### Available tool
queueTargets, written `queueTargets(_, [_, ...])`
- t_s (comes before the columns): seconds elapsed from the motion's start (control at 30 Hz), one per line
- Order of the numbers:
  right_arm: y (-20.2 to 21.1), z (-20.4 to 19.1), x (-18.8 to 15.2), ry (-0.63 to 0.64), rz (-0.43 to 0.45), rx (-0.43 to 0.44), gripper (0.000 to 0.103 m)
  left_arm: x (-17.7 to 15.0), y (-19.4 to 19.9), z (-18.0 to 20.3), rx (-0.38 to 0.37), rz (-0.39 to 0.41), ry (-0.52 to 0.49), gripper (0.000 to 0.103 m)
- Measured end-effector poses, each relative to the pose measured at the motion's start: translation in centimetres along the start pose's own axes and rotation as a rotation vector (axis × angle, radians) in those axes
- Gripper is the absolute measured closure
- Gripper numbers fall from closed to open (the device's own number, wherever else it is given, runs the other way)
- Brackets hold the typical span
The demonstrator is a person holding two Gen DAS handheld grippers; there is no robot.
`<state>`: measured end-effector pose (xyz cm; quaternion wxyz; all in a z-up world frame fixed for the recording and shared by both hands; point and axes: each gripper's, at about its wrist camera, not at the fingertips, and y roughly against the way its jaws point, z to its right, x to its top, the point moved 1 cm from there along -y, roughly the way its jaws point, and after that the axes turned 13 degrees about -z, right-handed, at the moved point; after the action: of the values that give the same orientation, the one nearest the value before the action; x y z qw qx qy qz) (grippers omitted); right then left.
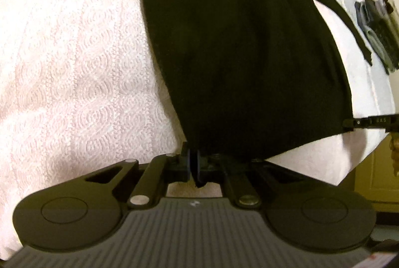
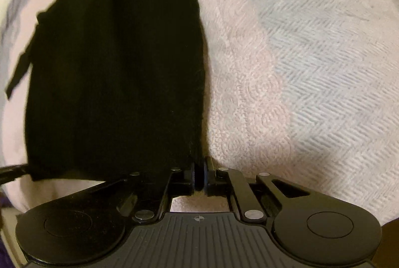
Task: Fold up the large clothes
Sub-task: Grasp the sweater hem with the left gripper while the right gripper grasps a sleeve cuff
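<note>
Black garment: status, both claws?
Left claw shut on black garment corner. Right claw shut on its other corner. Garment spread over pink bedspread. Folded stack beside it, apart from the garment.

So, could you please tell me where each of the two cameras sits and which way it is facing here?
Left wrist: sits on the left gripper, looking forward along its closed fingers at the black garment on the pink bedspread; the other gripper's tip shows at the right edge.
Right wrist: sits on the right gripper, facing the same garment and spread, fingers pinching its corner; a dark tip at the left edge.
Shared: the garment's near edge, held at both corners; no hand shows.
</note>
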<state>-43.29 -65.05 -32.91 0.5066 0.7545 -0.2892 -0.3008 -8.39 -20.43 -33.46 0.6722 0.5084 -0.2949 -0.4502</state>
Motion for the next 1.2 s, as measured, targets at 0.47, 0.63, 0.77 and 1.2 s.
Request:
queueTargets(0.47, [7.6,-8.9,5.6,0.355,0.218,-0.139,0.050,-1.4,9.4,-6.5,0.243,0.160,0.235,0.078])
queueTargets(0.63, [7.3,-16.1,9.0,0.537,0.255,-0.139,0.050,-0.6,14.2,-12.6,0.336,0.264,0.282,0.066])
queueTargets(0.77, [5.9,-22.7,9.4,0.587,0.309,-0.135,0.050,2.6,15.6,-18.2,0.440,0.321,0.207,0.053])
queueTargets(1.2, [-3.6,-37.0,10.1,0.575,0.248,-0.201,0.050,15.5,12.2,-37.0,0.315,0.257,-0.070,0.050])
